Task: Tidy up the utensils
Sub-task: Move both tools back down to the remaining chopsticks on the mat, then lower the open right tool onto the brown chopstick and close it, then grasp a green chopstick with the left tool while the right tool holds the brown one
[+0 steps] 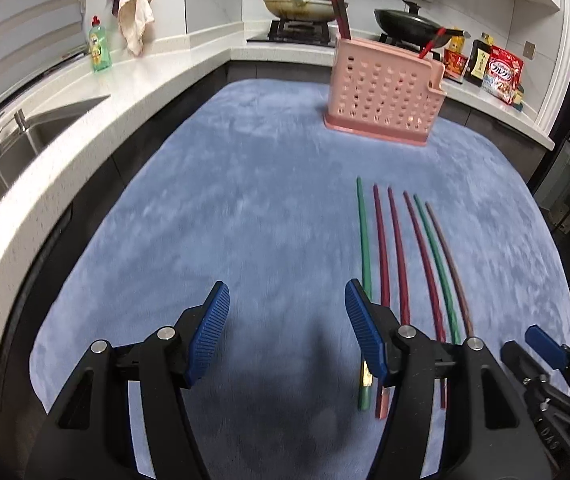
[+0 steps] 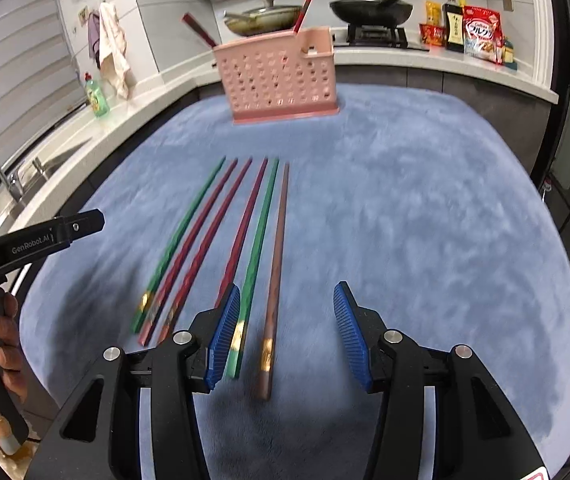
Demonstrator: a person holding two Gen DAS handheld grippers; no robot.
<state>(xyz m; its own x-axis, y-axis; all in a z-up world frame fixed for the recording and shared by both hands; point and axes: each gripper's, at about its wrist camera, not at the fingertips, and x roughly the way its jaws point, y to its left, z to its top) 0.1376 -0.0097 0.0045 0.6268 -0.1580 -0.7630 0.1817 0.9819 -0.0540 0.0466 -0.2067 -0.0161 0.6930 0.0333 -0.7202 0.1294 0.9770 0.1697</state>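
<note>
Several chopsticks lie side by side on a blue mat (image 2: 405, 208): green (image 2: 189, 224), dark red (image 2: 205, 236) and brown (image 2: 277, 240) ones. In the left wrist view they lie right of centre, the leftmost one green (image 1: 364, 236). A pink perforated utensil holder (image 2: 281, 76) stands at the mat's far side, with red chopsticks (image 2: 303, 14) sticking out; it also shows in the left wrist view (image 1: 385, 92). My left gripper (image 1: 287, 320) is open and empty over bare mat, left of the chopsticks. My right gripper (image 2: 287, 328) is open, its jaws astride the brown chopstick's near end.
A white counter (image 1: 65, 120) wraps around the mat, with a sink (image 1: 25, 136) and green soap bottle (image 1: 100, 46) at left. Pans (image 1: 305, 4) sit on the stove behind the holder. Food packets (image 1: 501, 72) stand at the back right.
</note>
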